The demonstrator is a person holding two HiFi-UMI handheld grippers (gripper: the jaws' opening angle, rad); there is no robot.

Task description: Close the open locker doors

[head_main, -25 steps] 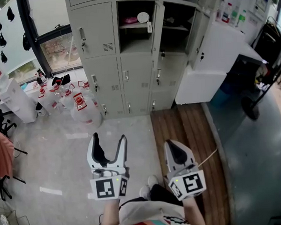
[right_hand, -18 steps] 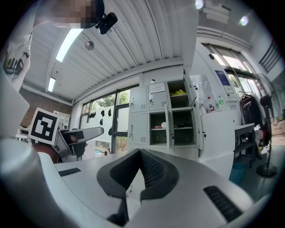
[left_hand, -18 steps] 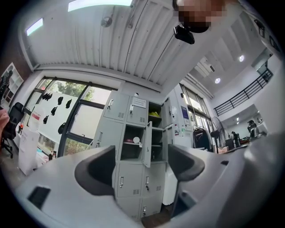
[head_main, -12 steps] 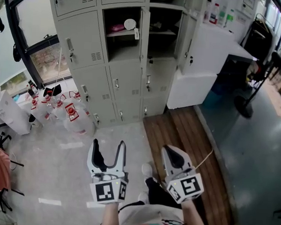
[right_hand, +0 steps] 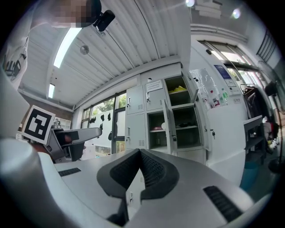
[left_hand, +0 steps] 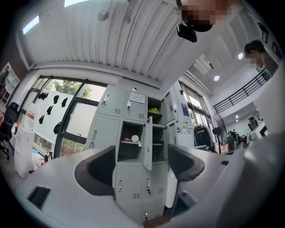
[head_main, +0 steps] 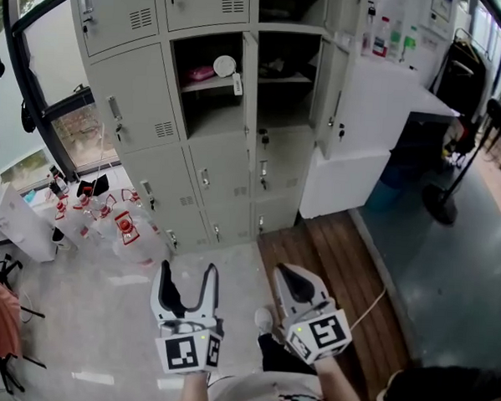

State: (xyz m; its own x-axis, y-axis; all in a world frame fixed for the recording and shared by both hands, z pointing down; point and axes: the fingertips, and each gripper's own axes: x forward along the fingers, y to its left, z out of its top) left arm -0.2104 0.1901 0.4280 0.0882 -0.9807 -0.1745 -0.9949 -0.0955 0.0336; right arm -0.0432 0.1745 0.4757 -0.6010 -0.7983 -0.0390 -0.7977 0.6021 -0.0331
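two locker doors open, both grippers well short of them

the grey locker bank [head_main: 194, 151] stands well apart from the person. in its middle row two compartments gape. an edge-on door [head_main: 249, 82] juts out between them, and a second open door [head_main: 332, 91] swings out at the bank's right side. a top compartment [head_main: 286, 0] above them may be open too, though the angle is poor. the left gripper [head_main: 189, 272] hangs low before the bank, jaws spread and empty. the right gripper [head_main: 286, 273] beside it is clenched on nothing. judging from here, step up to the bank, press a jaw flat near each door's free edge and push until it seats, minding the small tag [head_main: 237, 84] on the edge-on door.
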